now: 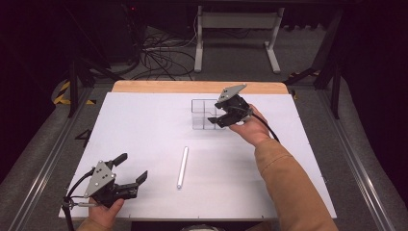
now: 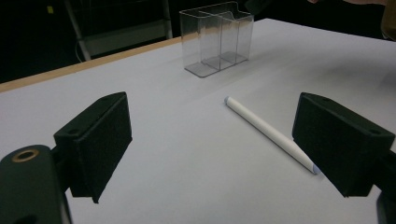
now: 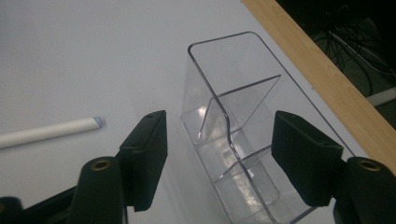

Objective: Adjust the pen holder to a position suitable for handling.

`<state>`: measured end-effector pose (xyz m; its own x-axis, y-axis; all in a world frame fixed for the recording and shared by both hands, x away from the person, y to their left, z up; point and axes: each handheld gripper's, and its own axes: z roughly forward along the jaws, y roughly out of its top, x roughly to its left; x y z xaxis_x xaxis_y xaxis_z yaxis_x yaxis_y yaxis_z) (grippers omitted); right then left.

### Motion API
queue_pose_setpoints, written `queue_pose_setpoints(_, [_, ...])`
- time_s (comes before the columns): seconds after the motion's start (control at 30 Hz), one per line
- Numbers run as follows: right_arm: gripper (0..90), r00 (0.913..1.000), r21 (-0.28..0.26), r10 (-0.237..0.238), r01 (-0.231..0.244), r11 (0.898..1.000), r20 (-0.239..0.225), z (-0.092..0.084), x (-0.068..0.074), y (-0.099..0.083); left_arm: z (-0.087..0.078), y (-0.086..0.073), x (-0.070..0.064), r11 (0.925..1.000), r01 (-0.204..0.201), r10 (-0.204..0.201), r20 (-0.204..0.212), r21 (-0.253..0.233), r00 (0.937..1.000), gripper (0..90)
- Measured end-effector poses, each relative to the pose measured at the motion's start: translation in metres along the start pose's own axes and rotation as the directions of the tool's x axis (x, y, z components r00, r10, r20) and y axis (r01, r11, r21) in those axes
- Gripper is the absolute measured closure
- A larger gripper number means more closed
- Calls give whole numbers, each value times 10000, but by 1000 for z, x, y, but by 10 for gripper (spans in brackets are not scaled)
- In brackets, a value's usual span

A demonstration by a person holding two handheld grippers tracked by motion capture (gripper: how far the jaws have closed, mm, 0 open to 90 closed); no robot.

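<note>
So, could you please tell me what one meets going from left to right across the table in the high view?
Left gripper with black jaws → white cylindrical marker pen → clear plastic divided holder → right gripper at the holder.

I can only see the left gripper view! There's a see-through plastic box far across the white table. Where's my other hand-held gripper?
Observer: The right hand-held gripper is at that clear plastic box with dividers, with one black jaw on each side of one end.
Operator: Is it squeezing the box?
Observer: No, it's open. There's a gap between one jaw and the wall.
Operator: Is anything inside?
Observer: The right gripper view looks down into it, and the compartments are empty.
</note>
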<state>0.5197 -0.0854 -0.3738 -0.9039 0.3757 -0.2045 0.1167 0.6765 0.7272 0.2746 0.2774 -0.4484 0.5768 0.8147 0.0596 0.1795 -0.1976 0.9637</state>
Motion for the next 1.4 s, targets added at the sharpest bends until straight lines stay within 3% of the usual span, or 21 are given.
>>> queue_pose_setpoints(0.17, [410,9998,406,-213,212,9990,20,12,-2,3,0,0,0,10000,-17,17,21,8,10000,128])
queue_pose_setpoints(0.33, [453,9999,656,-92,86,9978,83,24,-5,4,1,0,1,10000,-26,26,40,24,10000,129])
queue_pose_setpoints(0.77, [477,9998,1280,-200,187,9916,94,47,-4,7,1,0,1,10000,-6,6,54,27,10000,130])
queue_pose_setpoints(1.0, [491,9995,1732,-271,237,9846,176,58,-1,10,0,0,1,10000,9,-9,25,14,10000,130])
queue_pose_setpoints(1.1, [505,9979,1908,-580,517,9803,275,60,0,10,0,0,1,10000,10,-10,30,13,10000,130])
queue_pose_setpoints(1.13, [517,9984,1901,-461,390,9810,331,60,1,10,0,0,1,10000,13,-13,43,16,10000,130])
queue_pose_setpoints(1.4, [552,9971,2482,-730,652,9665,227,68,4,8,1,0,1,10000,-39,39,43,36,10000,130])
